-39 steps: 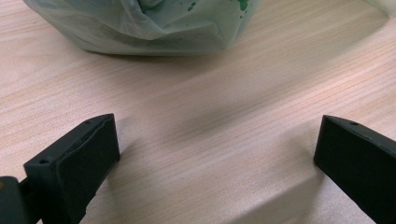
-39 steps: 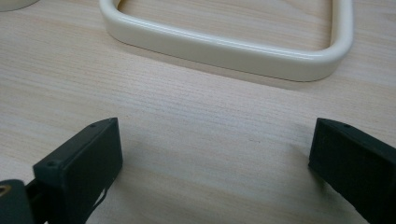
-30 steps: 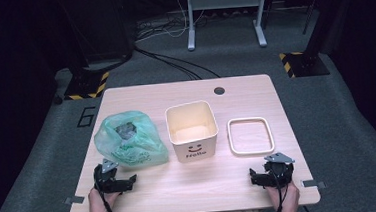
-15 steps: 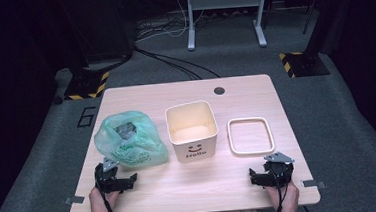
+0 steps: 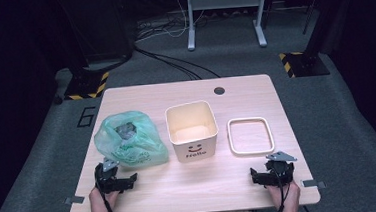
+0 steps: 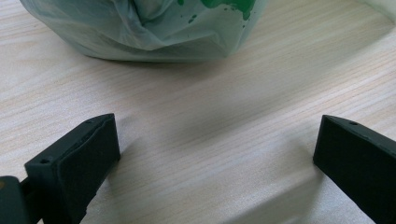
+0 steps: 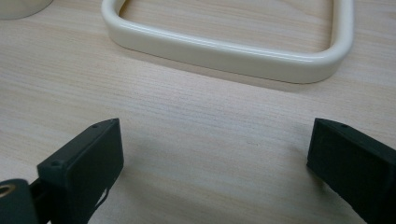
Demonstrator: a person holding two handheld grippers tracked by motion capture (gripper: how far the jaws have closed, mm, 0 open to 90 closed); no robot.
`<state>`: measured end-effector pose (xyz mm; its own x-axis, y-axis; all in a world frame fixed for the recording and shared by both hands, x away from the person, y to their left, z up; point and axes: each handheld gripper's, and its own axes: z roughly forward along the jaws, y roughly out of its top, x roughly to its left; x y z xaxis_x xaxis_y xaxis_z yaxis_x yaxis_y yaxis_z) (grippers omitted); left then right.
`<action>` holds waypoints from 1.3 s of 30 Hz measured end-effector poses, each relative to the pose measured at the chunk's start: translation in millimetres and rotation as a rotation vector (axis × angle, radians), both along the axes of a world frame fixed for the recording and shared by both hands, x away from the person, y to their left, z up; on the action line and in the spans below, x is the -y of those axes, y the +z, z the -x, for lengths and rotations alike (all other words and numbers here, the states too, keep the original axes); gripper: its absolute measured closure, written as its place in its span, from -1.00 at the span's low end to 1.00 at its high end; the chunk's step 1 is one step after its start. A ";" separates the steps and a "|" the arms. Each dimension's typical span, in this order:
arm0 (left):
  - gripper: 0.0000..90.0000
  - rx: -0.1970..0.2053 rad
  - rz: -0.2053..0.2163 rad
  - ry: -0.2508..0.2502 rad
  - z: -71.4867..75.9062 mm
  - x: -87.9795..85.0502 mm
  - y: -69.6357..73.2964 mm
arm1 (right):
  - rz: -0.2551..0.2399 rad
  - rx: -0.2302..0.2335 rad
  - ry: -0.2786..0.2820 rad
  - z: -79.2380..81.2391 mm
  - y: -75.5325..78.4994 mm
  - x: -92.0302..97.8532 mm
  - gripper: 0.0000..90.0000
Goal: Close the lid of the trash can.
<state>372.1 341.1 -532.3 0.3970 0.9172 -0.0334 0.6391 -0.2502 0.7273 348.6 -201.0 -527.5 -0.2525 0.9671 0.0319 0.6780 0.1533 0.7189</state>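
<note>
Nearby, green bag (image 5: 131, 142) lies slumped, long axis across table; left hand-held gripper (image 6: 215, 154) and right hand-held gripper (image 7: 212, 158) both agape

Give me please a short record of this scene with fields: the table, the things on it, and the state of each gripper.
table: light wood table
bag: green plastic bag, at the left, near the left gripper
bin: cream bin, open top, in the middle, upright
ring: cream ring, flat, right of the bin
left gripper: left gripper, open, holds nothing, faces the bag
right gripper: right gripper, open, holds nothing, faces the ring
</note>
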 end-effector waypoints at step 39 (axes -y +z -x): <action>-0.98 0.001 0.001 0.004 0.1 -0.1 0.0 | 0.017 0.044 -0.017 -16.6 42.5 19.1 -0.82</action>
<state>372.0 341.2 -532.3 0.3933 0.9188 -0.0339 0.6392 -0.2467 0.7284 365.2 -220.1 -485.0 -0.2368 0.9715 0.0048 0.6481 0.1543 0.7458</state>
